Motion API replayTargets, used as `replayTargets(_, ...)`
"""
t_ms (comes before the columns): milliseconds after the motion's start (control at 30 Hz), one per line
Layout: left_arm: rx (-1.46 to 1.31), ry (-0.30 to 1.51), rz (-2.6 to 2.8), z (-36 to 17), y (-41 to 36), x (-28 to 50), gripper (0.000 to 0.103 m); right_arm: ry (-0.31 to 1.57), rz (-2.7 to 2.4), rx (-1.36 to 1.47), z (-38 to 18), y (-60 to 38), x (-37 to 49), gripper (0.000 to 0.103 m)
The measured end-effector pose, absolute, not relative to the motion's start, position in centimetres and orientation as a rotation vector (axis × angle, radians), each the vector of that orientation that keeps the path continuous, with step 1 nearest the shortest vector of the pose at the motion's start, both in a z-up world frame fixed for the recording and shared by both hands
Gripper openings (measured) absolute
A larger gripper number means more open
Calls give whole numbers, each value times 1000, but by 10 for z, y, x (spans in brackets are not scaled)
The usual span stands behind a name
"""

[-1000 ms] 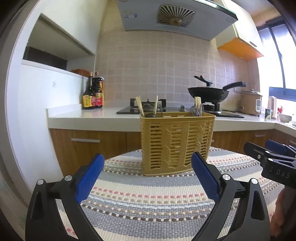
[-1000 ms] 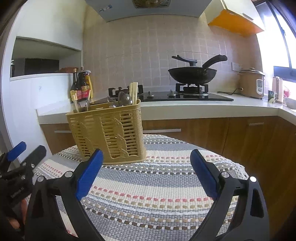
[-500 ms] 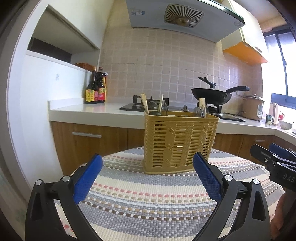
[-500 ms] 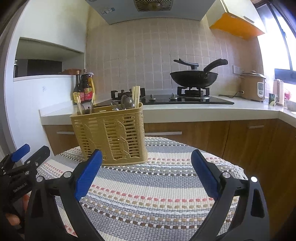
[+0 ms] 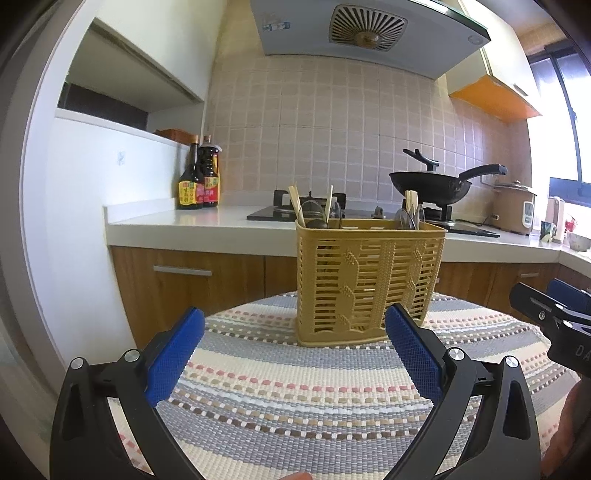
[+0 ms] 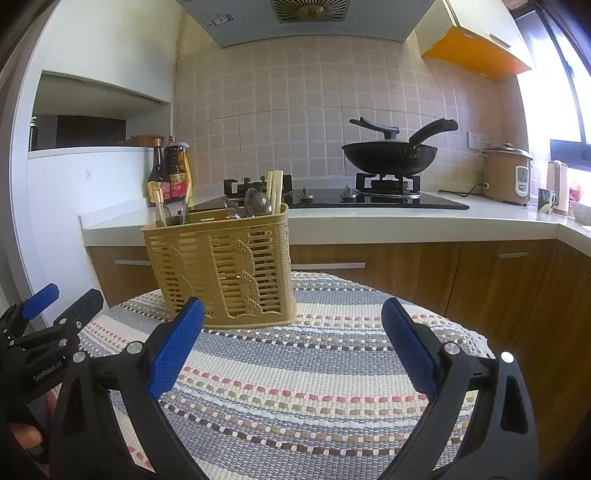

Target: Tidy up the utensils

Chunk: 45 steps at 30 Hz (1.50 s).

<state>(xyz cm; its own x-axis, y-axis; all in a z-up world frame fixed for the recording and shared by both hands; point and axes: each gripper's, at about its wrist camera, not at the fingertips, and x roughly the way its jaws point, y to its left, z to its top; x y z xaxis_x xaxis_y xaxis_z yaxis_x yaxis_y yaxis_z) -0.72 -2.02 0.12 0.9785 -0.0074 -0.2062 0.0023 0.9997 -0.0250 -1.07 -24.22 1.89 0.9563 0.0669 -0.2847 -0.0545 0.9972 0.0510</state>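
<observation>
A tan plastic utensil basket [image 5: 369,280] stands upright on the striped woven cloth [image 5: 295,398] covering the surface, towards its far edge. Inside it, wooden chopsticks [image 5: 295,205] and metal spoons [image 5: 314,216] stick up at the left end, and more chopsticks [image 5: 411,201] and spoons [image 5: 404,219] at the right end; the middle shows nothing above the rim.

The left hand-held gripper [image 5: 295,332] is spread wide with nothing between its blue pads [image 5: 173,362], near the basket but apart from it. The right hand-held gripper [image 6: 293,332] is likewise spread and holds nothing; in its view the basket [image 6: 221,266] sits ahead and to the left, its base just behind the left pad [image 6: 175,350]. Each tool shows at the edge of the other's view, flanking the basket.

Behind the surface runs a white kitchen counter [image 5: 177,221] over wooden cabinets. On it stand 2 dark sauce bottles [image 5: 201,177], a black gas hob [image 6: 369,197] carrying a black wok [image 6: 389,155], and a beige rice cooker [image 6: 506,175]. A range hood [image 5: 365,29] hangs above the tiled wall.
</observation>
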Motion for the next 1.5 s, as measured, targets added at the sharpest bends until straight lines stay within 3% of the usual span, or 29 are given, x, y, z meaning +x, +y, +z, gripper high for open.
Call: replayTargets(1500, -31, 243, -7, -2, -18, -1, 95, 290, 63, 56, 18, -244, -8, 95)
